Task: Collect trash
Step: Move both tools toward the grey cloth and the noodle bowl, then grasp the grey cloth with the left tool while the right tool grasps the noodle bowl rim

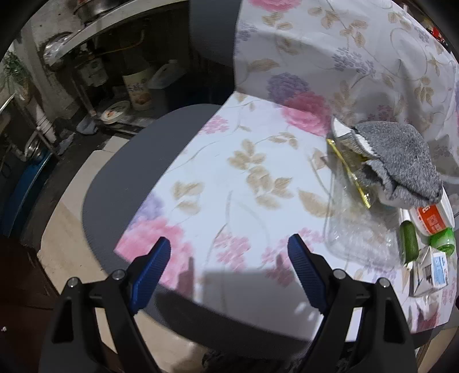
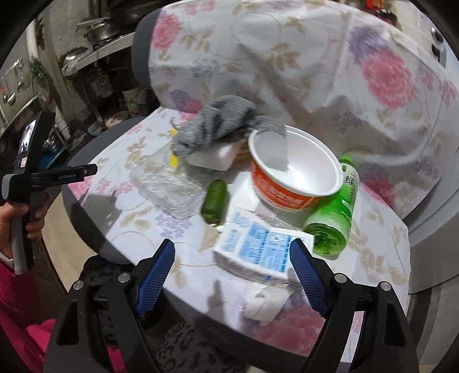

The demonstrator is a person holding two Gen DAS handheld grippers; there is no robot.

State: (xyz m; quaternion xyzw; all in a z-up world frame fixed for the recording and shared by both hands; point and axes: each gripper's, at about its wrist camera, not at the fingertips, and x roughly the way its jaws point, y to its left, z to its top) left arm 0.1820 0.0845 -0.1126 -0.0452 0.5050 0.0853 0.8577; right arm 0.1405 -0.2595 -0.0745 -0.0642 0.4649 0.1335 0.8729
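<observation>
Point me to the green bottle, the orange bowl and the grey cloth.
green bottle (image 2: 338, 206), right wrist view, on its clear green body below the label.
orange bowl (image 2: 275, 192), right wrist view, on its orange outer wall.
grey cloth (image 1: 401, 155), left wrist view, on its fuzzy top.

Home kitchen, pots (image 2: 99, 30) on shelf (image 1: 114, 23), floral-covered chair (image 1: 137, 178)

No legible txt; labels too blurred
</observation>
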